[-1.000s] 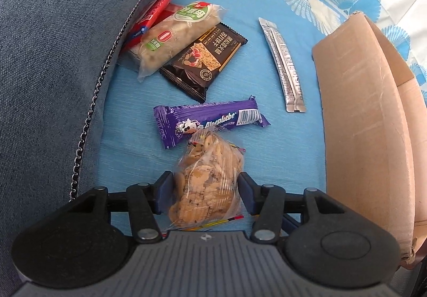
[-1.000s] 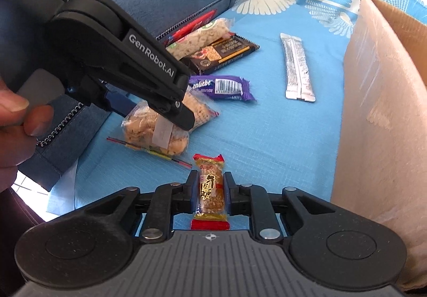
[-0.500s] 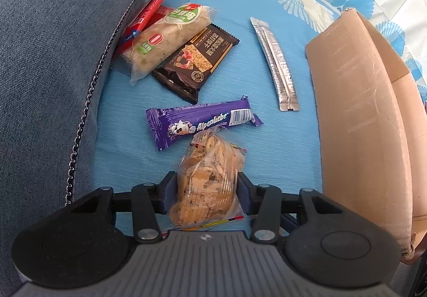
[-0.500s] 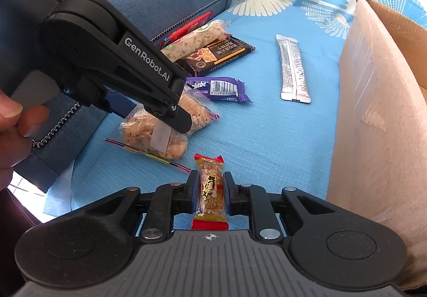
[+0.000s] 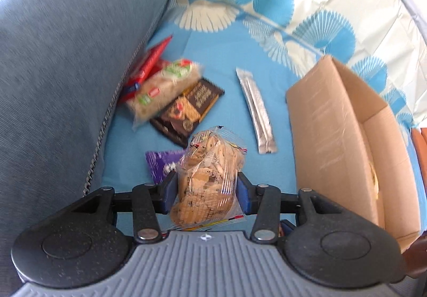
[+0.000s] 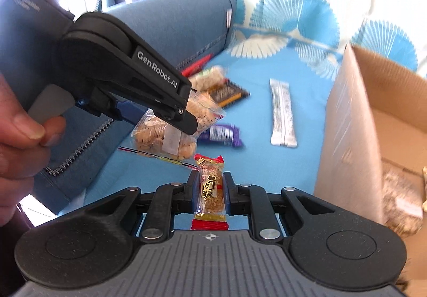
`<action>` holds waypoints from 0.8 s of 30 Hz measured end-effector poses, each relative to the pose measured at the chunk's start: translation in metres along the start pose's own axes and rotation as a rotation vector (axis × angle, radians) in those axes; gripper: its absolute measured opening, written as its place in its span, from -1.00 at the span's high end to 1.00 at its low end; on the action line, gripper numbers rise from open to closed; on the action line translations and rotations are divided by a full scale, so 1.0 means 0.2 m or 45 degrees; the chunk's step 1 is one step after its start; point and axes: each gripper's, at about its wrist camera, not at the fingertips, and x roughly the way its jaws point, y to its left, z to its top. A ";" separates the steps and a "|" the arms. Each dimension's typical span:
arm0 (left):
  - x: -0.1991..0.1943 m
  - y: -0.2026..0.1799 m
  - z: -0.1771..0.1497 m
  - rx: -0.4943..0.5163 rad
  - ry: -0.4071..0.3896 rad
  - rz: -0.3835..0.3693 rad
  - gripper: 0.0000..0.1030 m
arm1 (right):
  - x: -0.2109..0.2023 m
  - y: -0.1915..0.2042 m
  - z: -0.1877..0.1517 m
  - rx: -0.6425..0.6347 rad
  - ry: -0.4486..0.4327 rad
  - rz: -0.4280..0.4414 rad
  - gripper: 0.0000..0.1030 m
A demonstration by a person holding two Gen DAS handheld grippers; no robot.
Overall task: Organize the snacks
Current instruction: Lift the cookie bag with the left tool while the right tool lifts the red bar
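My left gripper (image 5: 206, 189) is shut on a clear bag of cookies (image 5: 210, 177), lifted off the blue cloth; the bag (image 6: 162, 137) also shows in the right wrist view under the left gripper (image 6: 184, 121). Between the pads of my right gripper (image 6: 210, 185), shut, sits a small peanut candy bar (image 6: 210, 190) in a red and gold wrapper, raised above the cloth. On the cloth lie a purple chocolate bar (image 5: 160, 166), a dark biscuit pack (image 5: 186, 110), a pale cracker pack (image 5: 165, 86), a red packet (image 5: 149, 62) and a silver stick pack (image 5: 257, 110).
An open cardboard box (image 5: 347, 137) stands at the right, with something wrapped inside it (image 6: 400, 203). A blue-grey sofa cushion (image 5: 66, 70) rises along the left. A hand (image 6: 16, 137) holds the left gripper's handle. The blue patterned cloth (image 5: 240, 17) covers the seat.
Both grippers have risen and tipped up with their snacks; the cookie bag now hangs above the purple bar and hides part of it. The box's opening has come into view.
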 end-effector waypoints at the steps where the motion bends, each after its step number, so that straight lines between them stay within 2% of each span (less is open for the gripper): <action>1: -0.02 -0.01 0.00 0.006 -0.019 0.006 0.02 | -0.02 0.00 0.01 0.001 -0.015 0.000 0.64; 5: -0.09 -0.07 0.03 0.055 -0.106 0.023 0.02 | -0.10 -0.03 0.06 0.001 -0.093 -0.006 0.64; 11: -0.17 -0.16 0.04 0.104 -0.230 0.022 0.02 | -0.26 -0.12 0.12 0.018 -0.239 -0.073 0.64; 19: -0.24 -0.29 0.05 0.181 -0.347 -0.025 0.02 | -0.52 -0.45 0.27 0.141 -0.439 -0.171 0.64; 24: -0.23 -0.40 0.05 0.197 -0.392 -0.074 0.02 | -0.59 -0.73 0.30 0.177 -0.502 -0.279 0.64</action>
